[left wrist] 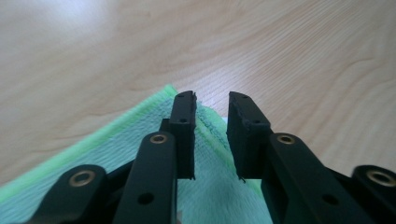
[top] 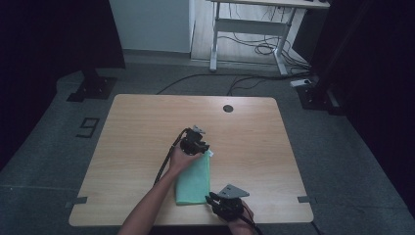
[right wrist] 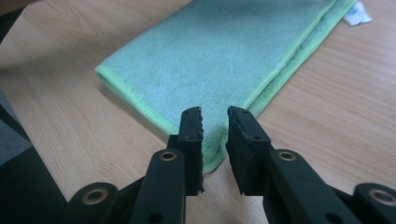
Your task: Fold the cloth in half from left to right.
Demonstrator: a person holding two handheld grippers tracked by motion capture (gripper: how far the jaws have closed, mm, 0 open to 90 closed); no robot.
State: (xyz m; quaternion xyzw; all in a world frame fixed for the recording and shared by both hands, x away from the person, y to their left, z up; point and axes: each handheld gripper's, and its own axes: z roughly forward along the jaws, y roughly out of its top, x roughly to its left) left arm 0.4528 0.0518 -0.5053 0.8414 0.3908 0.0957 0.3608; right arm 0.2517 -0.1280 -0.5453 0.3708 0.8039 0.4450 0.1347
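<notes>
- A pale wooden table (top: 147, 127) stands on grey floor, with a white desk frame (top: 254, 29) behind its far edge.
- A green cloth (top: 195, 180), folded into a long strip, lies near the table's near edge, right of middle.
- The left gripper (left wrist: 211, 103) sits over the cloth's far corner, jaws slightly apart, nothing pinched.
- The right gripper (right wrist: 215, 116) waits at the near corner, jaws likewise apart and empty.
- To fold cleanly, I judge both should pinch all layers at the hem before lifting together.
</notes>
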